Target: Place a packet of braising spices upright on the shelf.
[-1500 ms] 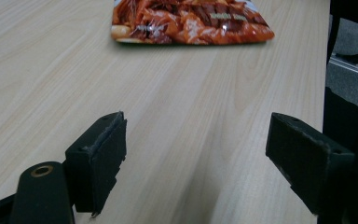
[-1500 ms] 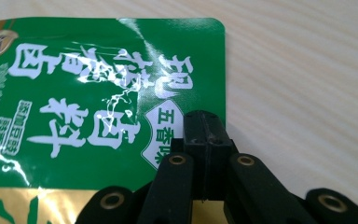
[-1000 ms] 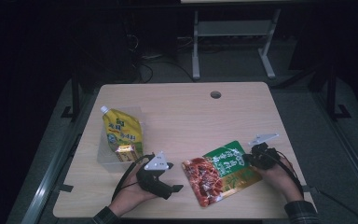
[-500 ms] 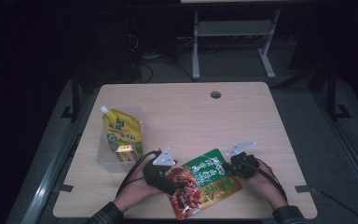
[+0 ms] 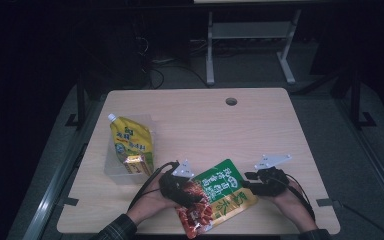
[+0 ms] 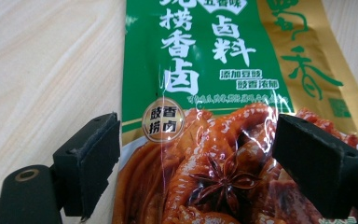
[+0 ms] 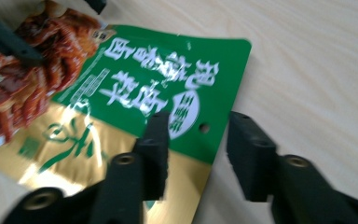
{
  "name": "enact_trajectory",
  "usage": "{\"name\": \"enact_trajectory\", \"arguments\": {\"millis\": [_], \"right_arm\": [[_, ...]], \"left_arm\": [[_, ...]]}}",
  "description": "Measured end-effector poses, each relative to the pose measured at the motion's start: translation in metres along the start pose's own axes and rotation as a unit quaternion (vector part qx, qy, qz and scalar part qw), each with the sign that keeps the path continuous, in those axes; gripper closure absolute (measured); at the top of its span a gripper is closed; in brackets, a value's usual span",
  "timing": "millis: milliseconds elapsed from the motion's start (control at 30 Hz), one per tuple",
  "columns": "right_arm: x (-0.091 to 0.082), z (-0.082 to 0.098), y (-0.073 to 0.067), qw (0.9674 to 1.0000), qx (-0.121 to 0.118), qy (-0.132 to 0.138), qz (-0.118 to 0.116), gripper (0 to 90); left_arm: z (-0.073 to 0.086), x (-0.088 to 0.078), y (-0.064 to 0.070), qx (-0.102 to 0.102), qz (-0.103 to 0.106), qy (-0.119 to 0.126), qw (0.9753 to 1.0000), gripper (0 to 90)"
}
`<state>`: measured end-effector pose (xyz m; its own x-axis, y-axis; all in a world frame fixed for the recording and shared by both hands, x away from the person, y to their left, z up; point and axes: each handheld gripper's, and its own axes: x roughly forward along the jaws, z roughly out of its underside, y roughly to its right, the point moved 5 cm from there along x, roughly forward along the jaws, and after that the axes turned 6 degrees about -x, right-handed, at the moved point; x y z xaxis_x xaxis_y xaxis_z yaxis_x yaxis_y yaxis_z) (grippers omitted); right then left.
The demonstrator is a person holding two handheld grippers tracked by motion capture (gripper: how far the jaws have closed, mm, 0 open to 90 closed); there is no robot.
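The green and red sauce packet (image 5: 215,196) lies flat on the bench (image 5: 190,125) near the front edge, between the two hands; its long axis runs on a slant, the green top corner pointing away and right, the red pictured end toward the person and left; the left hand-held gripper (image 5: 184,192) sits over that red end, the nearer of the two, and in the left gripper view its jaws stand wide apart with the packet (image 6: 223,116) lying between and below them, neither pad pressing on it; the right hand-held gripper (image 5: 252,181) is just beside the green top edge, and its jaws have just been opening; in the right gripper view they stand apart astride the packet's edge (image 7: 168,93), one over the foil, the other over bare wood, gripping nothing. Farther left, well apart, a yellow spouted pouch (image 5: 130,145) lies in a clear tray (image 5: 111,167). I judge the left one better placed to close on the packet.
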<state>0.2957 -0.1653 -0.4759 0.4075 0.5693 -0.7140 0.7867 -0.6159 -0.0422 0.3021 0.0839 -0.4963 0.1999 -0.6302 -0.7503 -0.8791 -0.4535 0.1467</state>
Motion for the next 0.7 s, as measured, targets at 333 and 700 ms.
{"name": "enact_trajectory", "arguments": {"millis": [333,700], "right_arm": [[-0.017,0.020,-0.018,0.9999,0.003,0.010,0.004,38.6],[-0.023,0.020,-0.016,0.9997,0.006,0.018,0.012,35.9]], "left_arm": [[0.003,0.004,-0.005,0.004,0.004,-0.003,1.0000,25.8],[0.000,0.005,-0.014,0.001,-0.021,-0.020,0.9996,24.2]]}}
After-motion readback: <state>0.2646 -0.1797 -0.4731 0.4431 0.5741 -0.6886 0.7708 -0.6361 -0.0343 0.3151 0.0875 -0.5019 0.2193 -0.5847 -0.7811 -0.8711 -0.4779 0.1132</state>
